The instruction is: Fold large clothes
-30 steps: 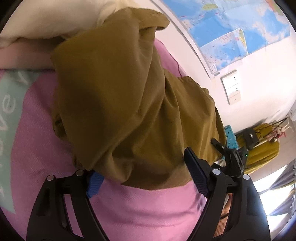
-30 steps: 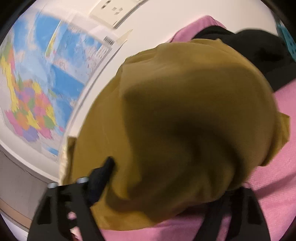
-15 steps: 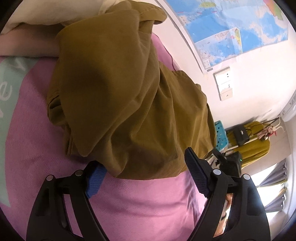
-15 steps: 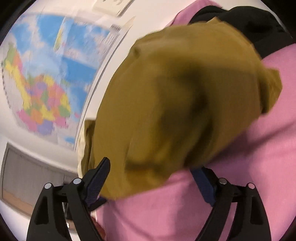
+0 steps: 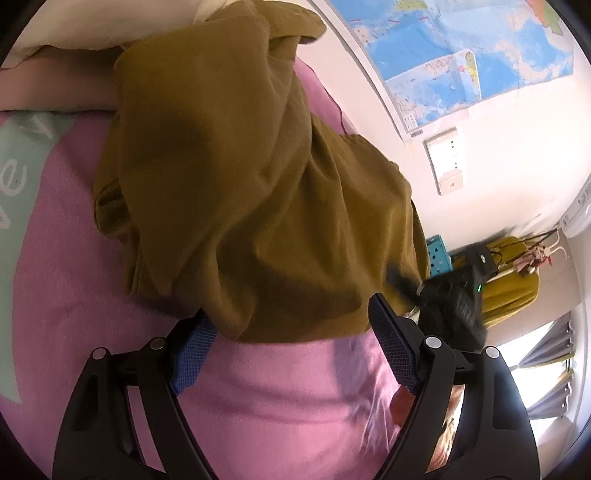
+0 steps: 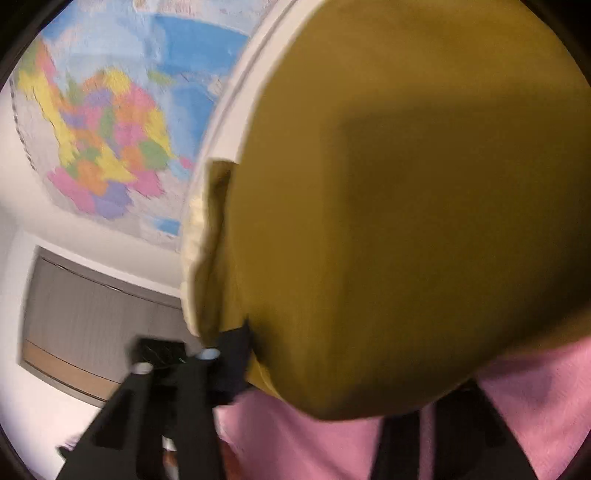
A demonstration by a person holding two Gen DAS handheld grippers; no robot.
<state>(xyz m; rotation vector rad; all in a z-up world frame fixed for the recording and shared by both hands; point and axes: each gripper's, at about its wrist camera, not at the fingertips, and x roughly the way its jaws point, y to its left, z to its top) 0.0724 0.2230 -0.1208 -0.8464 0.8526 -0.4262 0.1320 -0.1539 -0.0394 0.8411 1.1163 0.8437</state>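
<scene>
An olive-brown garment (image 5: 255,192) lies bunched on the pink bedspread (image 5: 280,398), next to the wall. My left gripper (image 5: 291,354) is open; its fingers straddle the garment's near hem, and the left blue pad (image 5: 192,350) lies partly under the cloth. The right gripper shows as a dark blurred shape (image 5: 450,302) at the garment's right edge. In the right wrist view the garment (image 6: 406,206) fills most of the frame, very close. My right gripper (image 6: 347,373) has its jaws wide apart around the cloth's lower edge; the right finger is mostly hidden.
A world map (image 5: 472,55) hangs on the wall beside the bed, also in the right wrist view (image 6: 110,122). A cream pillow (image 5: 74,33) lies at the head. Wall sockets (image 5: 445,162), a blue crate (image 5: 437,254) and a yellow garment on a rack (image 5: 509,280) stand past the bed's edge.
The right gripper has moved in close to the garment, which now fills its view. The left gripper has shifted slightly forward, its left pad now under the hem.
</scene>
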